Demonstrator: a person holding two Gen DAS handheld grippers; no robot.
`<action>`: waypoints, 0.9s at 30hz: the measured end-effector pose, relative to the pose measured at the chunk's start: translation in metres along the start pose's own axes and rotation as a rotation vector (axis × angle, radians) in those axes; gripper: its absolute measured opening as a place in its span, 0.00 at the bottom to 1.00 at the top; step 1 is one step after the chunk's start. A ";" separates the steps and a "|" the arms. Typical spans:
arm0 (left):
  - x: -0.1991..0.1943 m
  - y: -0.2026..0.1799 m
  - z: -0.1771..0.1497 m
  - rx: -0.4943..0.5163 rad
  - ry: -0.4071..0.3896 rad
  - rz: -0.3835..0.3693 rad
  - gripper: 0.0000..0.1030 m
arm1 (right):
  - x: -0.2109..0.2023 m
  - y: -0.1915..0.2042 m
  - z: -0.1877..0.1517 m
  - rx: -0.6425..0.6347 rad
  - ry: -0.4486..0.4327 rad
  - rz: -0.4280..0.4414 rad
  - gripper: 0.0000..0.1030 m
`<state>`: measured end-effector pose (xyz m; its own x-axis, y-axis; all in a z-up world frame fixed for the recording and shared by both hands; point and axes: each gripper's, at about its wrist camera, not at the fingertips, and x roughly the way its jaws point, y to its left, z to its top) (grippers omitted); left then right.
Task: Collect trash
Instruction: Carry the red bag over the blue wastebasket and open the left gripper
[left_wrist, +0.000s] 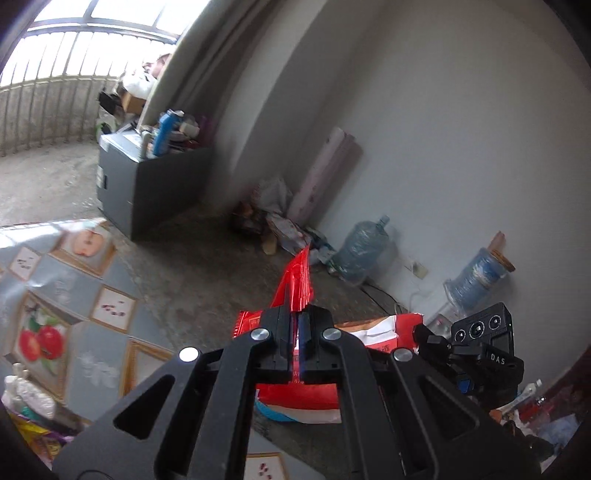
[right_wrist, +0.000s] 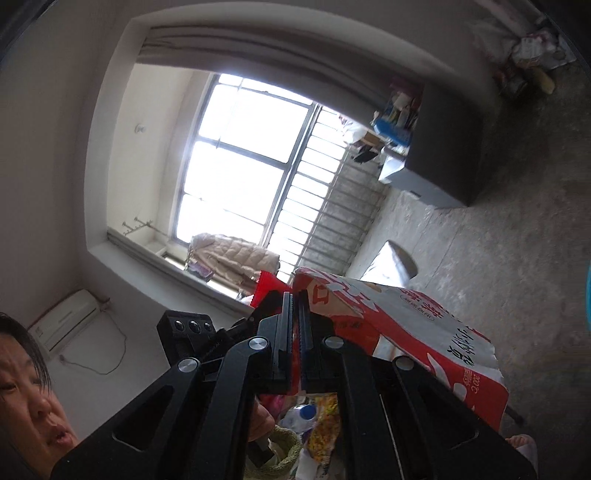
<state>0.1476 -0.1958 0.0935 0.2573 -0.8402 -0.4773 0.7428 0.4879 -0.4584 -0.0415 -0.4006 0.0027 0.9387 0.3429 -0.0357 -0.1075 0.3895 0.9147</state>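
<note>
Wrapper in hand: my 2 clamps share 1 red-and-white snack bag (left_wrist: 314, 391), left hand-held gripper (left_wrist: 295, 332) and right hand-held gripper (right_wrist: 295, 332) both pinching it at frame centre. Next, I judge, it needs carrying to a bin.

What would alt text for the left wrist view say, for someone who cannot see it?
The left gripper is shut on a red and white snack bag, held up above a concrete floor. The right gripper grips the same bag from the right. A fruit-patterned tablecloth lies at left, a water jug by the wall.
</note>
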 end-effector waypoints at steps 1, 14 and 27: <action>0.022 -0.009 0.001 0.007 0.037 -0.023 0.00 | -0.012 -0.006 0.003 0.005 -0.023 -0.028 0.03; 0.278 -0.080 -0.050 0.092 0.456 -0.104 0.00 | -0.084 -0.137 0.029 0.145 -0.229 -0.454 0.04; 0.310 -0.062 -0.076 0.073 0.513 -0.034 0.34 | -0.106 -0.262 0.020 0.440 -0.272 -0.598 0.51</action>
<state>0.1342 -0.4691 -0.0828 -0.0901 -0.6220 -0.7778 0.7913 0.4295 -0.4351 -0.1059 -0.5559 -0.2255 0.8495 -0.0614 -0.5240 0.5269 0.0485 0.8485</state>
